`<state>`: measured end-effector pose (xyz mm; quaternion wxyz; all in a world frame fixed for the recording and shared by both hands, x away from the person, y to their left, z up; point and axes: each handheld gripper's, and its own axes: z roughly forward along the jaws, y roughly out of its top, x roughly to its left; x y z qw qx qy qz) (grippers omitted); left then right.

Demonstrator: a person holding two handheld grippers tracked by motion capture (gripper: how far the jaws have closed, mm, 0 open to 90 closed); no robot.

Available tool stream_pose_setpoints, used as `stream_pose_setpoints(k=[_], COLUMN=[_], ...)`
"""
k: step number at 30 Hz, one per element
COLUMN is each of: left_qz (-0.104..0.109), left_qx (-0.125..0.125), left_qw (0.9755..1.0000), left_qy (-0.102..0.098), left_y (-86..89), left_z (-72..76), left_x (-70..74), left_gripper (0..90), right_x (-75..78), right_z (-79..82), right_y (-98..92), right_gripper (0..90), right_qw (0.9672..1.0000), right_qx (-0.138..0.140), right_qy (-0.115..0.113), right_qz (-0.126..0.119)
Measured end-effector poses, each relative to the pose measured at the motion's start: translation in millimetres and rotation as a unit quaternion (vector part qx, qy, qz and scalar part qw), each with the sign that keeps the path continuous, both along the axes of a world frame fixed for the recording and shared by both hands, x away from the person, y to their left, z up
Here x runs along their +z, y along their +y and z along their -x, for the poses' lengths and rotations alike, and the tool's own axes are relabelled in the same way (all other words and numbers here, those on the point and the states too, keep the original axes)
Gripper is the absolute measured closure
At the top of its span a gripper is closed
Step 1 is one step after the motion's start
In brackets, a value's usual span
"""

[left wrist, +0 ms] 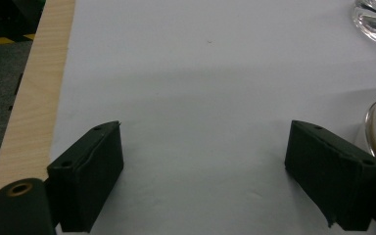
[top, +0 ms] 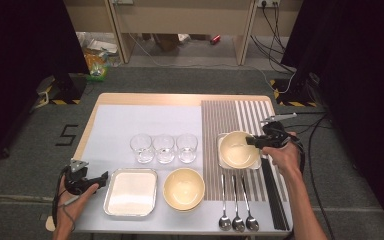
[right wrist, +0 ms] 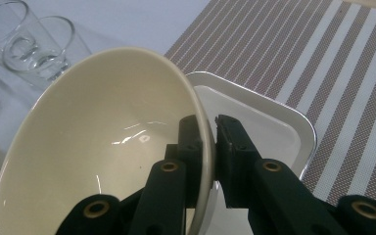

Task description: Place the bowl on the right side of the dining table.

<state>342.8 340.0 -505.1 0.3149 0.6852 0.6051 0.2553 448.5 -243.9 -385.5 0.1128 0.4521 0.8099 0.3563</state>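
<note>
Right gripper [right wrist: 209,134] pinches the rim of a bowl [right wrist: 103,142] above a tray [right wrist: 274,122]; left gripper [left wrist: 205,171], jaws spread, rests well left of the tray.

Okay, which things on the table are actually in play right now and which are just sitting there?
In play:
right gripper, shut on the cream bowl
square tray under that bowl

Sitting idle:
left gripper, open
three glasses
second bowl
near tray
three spoons

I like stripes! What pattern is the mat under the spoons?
Brown-and-white striped placemat; the right gripper view shows it best.
</note>
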Motion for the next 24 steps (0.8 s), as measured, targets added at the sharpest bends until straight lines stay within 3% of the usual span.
stream_pose_setpoints(k=[24], left_qz=[-0.001], left_qx=[-0.001], left_qw=[1.0000], left_qy=[0.001], left_y=[0.2], left_z=[0.2], left_x=[0.0], left_gripper=[13.5], right_x=[-46.4], right_z=[-33.6], right_y=[-13.2], right_gripper=[81.3], right_qw=[0.9973], right_qx=[-0.052], right_qy=[0.049], right_qz=[-0.015])
